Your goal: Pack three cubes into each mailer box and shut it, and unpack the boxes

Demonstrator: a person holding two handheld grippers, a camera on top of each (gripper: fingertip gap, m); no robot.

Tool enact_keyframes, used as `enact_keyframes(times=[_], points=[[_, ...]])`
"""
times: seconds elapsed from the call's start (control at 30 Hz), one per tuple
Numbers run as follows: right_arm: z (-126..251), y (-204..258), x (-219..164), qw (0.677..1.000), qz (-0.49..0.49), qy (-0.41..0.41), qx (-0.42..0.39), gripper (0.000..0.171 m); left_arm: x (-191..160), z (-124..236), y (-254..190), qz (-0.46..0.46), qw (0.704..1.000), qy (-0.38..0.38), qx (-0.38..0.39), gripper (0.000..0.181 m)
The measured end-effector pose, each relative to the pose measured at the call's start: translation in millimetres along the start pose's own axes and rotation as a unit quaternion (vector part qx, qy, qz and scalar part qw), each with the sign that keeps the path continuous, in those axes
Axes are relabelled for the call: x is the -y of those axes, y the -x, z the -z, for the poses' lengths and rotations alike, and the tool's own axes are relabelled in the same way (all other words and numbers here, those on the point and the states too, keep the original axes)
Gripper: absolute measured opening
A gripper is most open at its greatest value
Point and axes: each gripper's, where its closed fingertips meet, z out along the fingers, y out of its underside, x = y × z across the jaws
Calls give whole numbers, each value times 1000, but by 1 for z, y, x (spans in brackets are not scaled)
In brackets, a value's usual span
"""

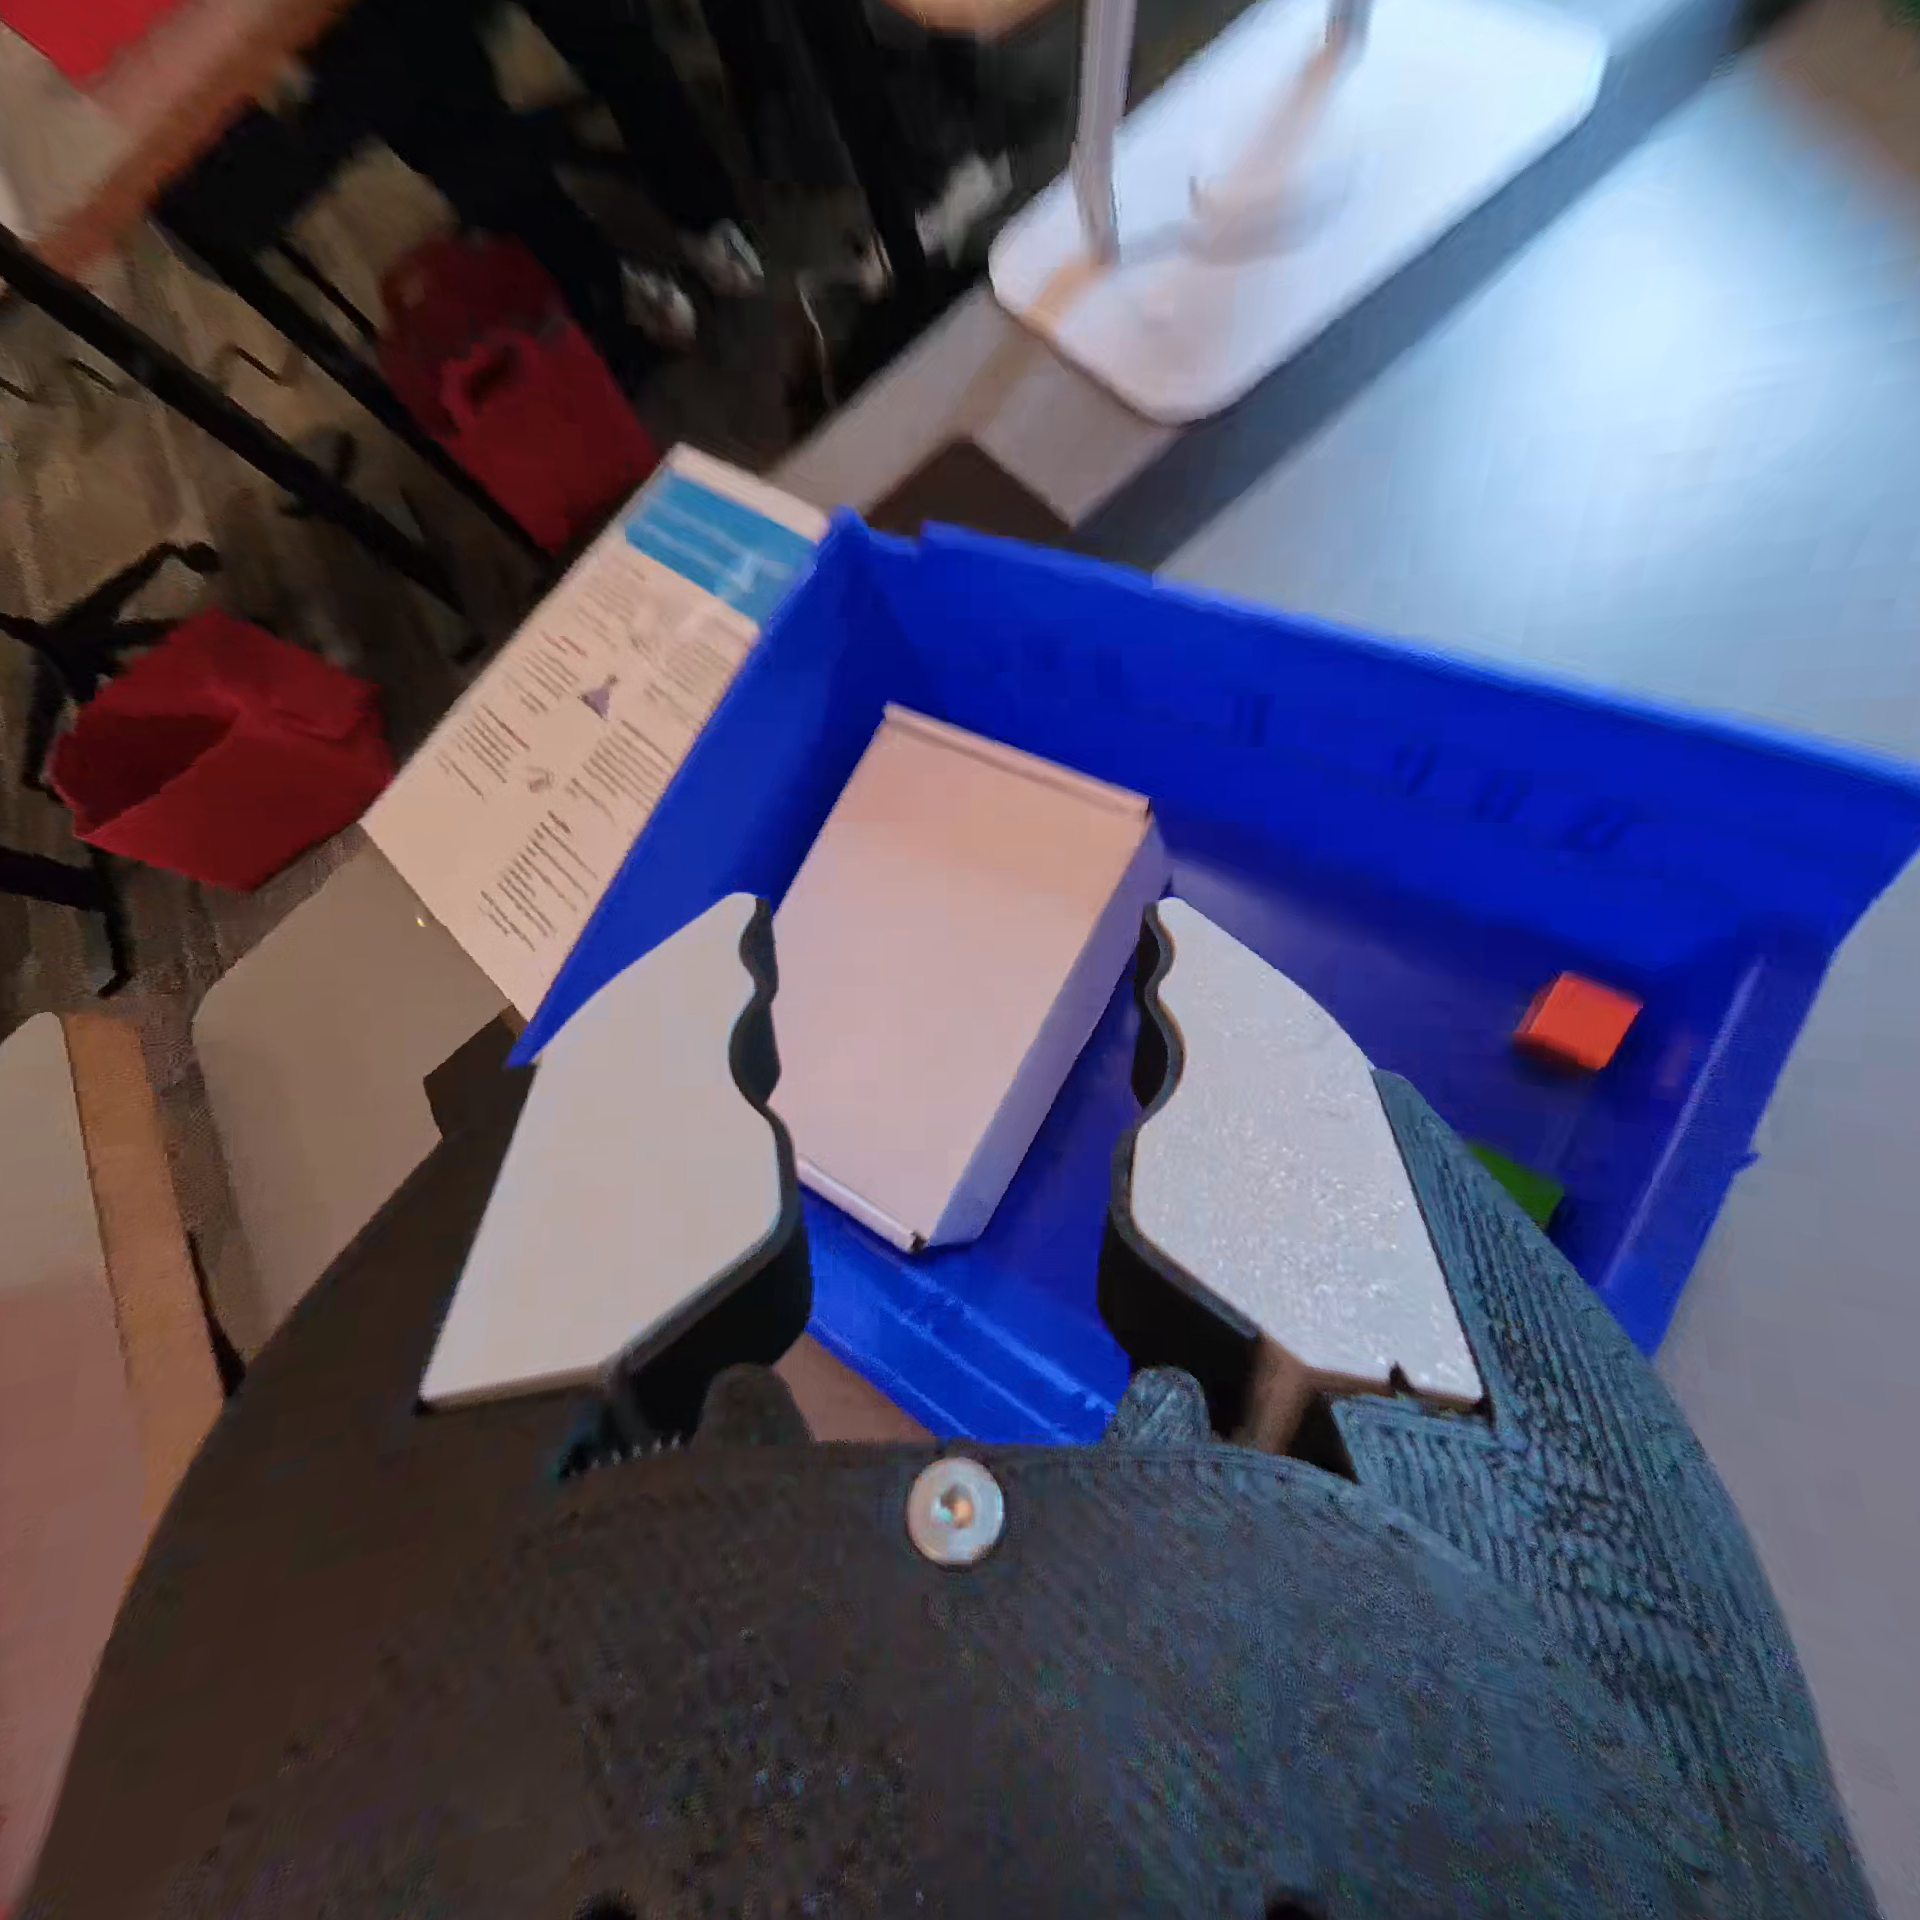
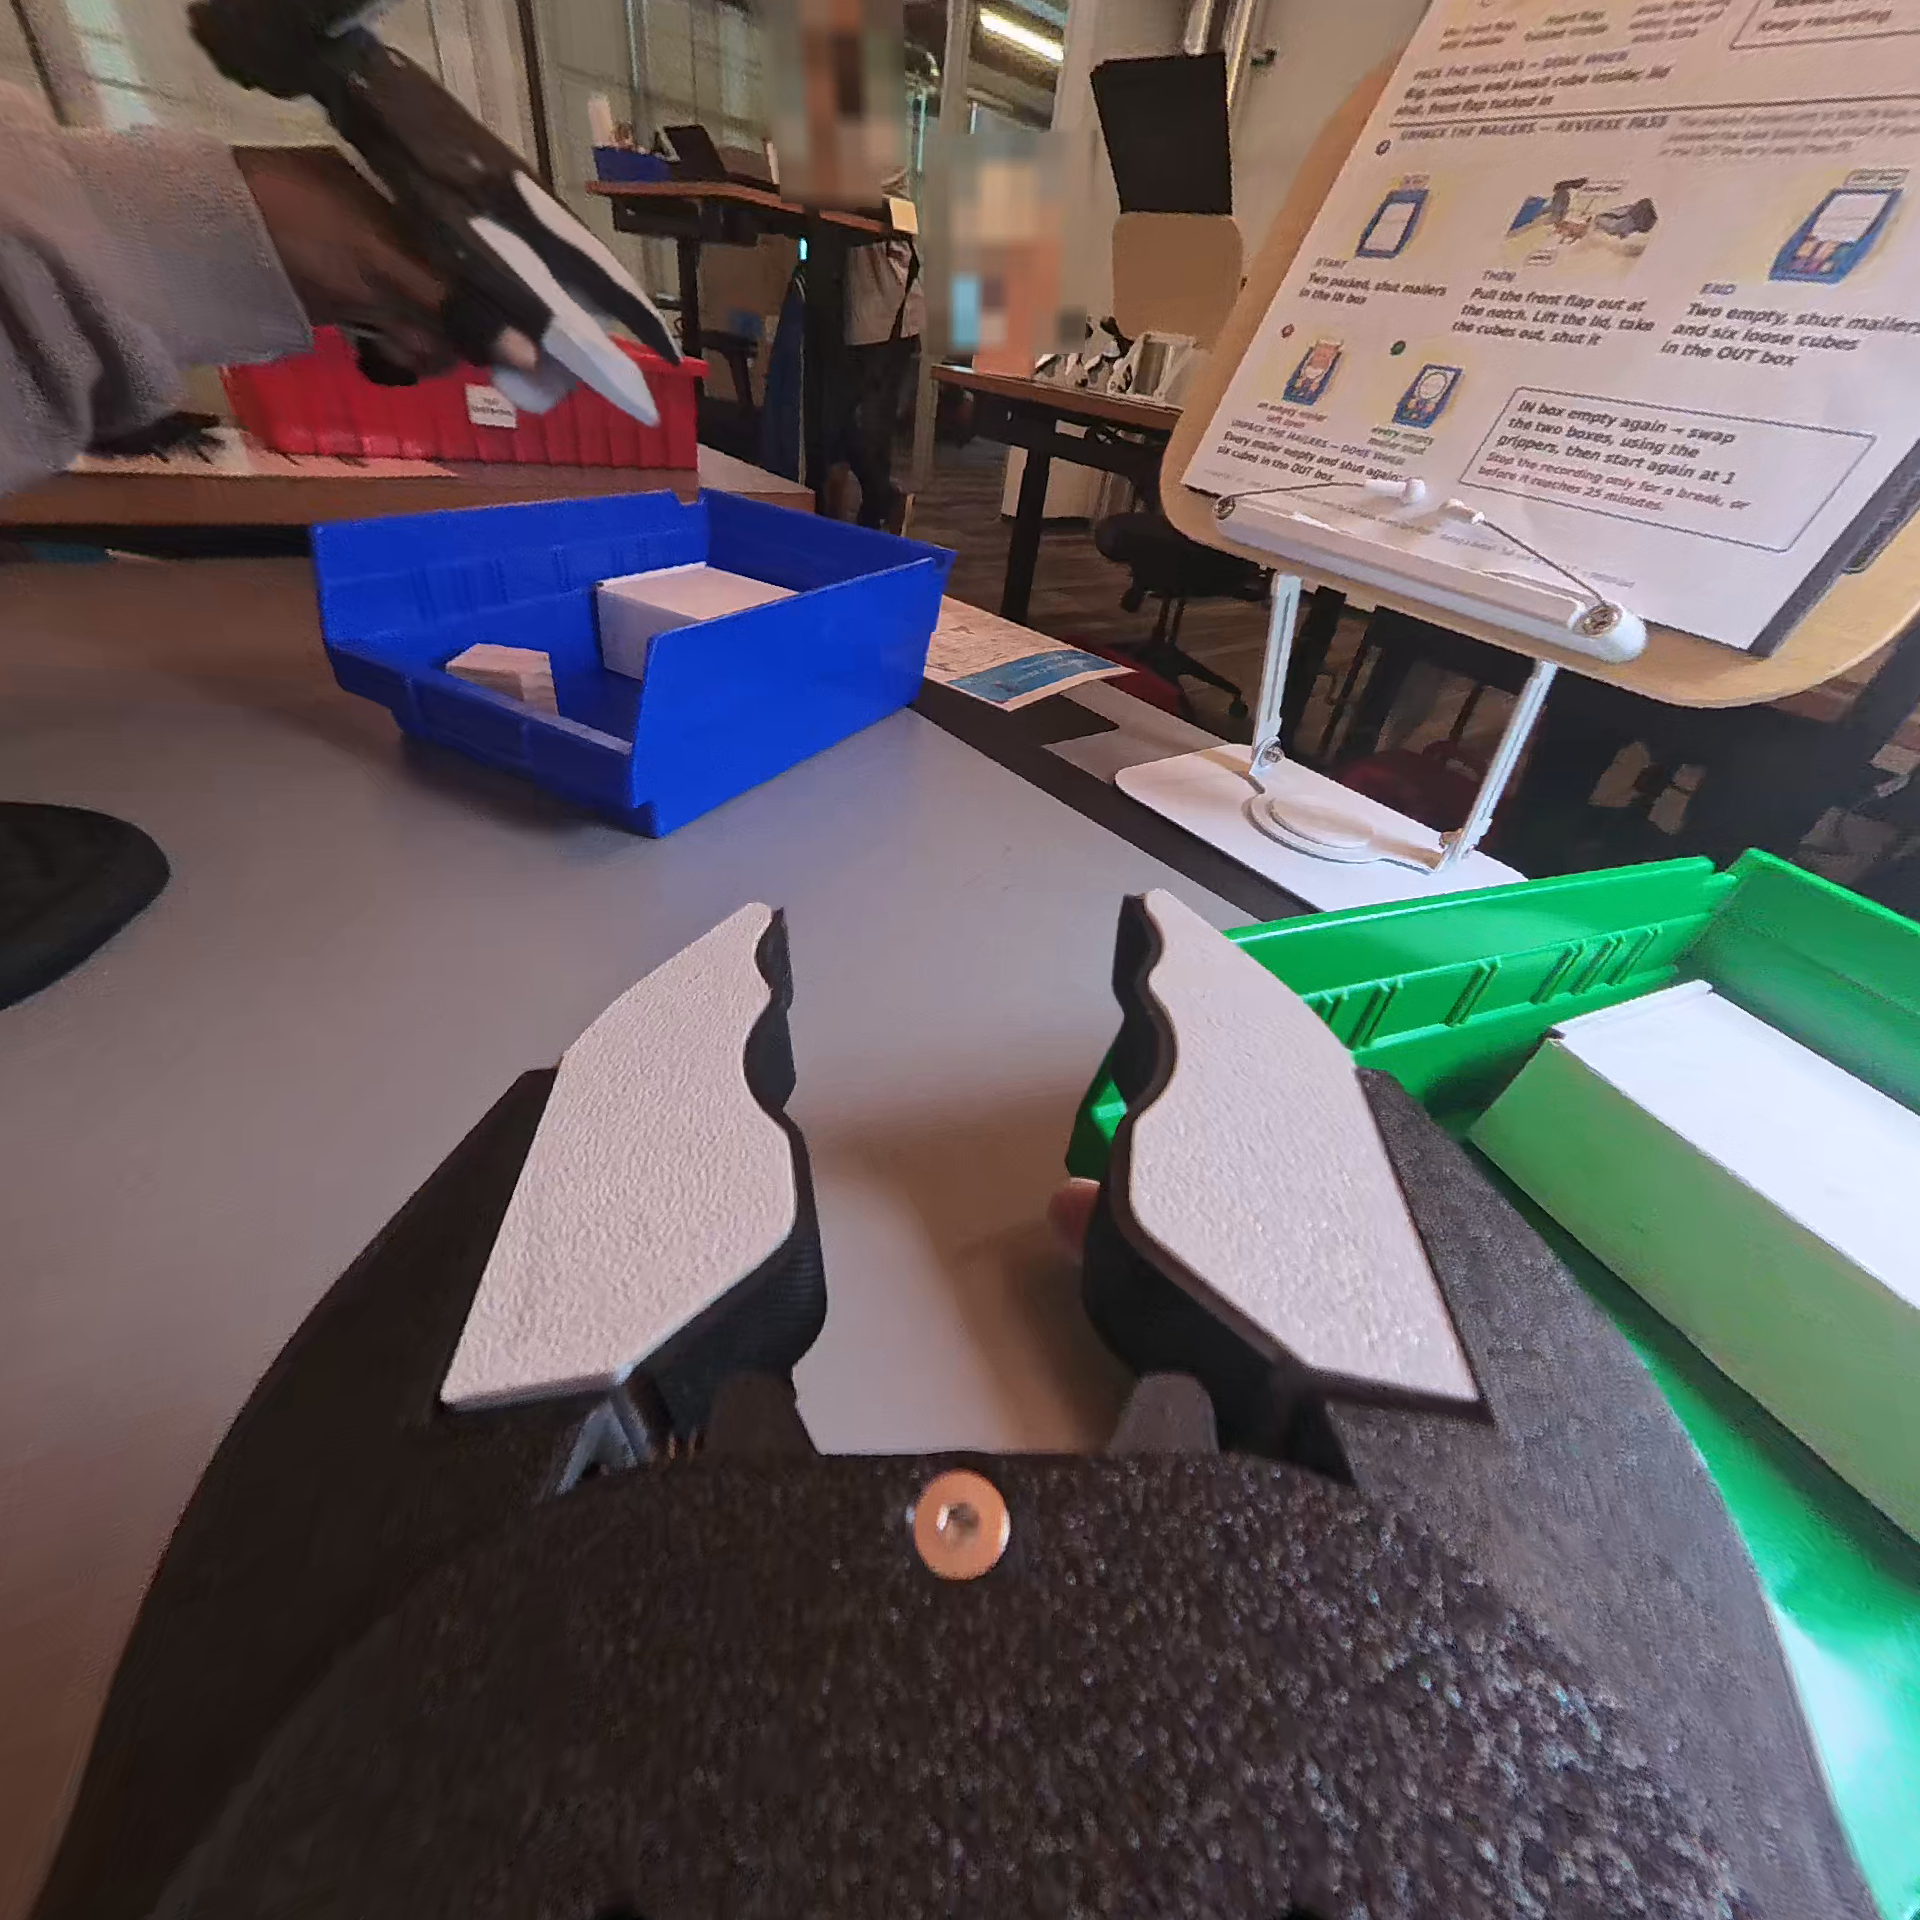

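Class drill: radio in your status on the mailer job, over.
Left gripper open above white mailer box in blue bin. Right gripper open, empty, beside green bin. Nothing blocking.

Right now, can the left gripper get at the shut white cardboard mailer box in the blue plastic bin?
Probably yes. The left gripper is open above the blue plastic bin, its fingers either side of the shut white cardboard mailer box. Nothing lies on the box; the orange cube sits well aside.

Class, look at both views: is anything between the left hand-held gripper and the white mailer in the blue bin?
Nothing visible is. The left hand-held gripper is above the blue bin, open, with the shut mailer straight ahead between its fingers. The orange cube lies off to one side.
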Motion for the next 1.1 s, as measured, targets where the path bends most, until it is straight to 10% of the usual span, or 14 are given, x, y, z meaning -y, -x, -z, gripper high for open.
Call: enact_keyframes(times=[0.2, 0.43, 0.83, 1.1], points=[[-3, 9, -8, 1000, 5, 12, 23, 59, -63, -67, -10, -137, 955, 250, -77, 101], [-3, 11, -21, 999, 9, 32, 37, 58, -92, -95, 7, -173, 901, 375, -137, 124], [-4, 19, -30, 997, 15, 52, 58, 54, -91, -112, 3, -220, 892, 368, -143, 128], [-3, 25, -28, 996, 29, 52, 62, 54, -3, -43, -39, -213, 934, 228, -176, 125]])
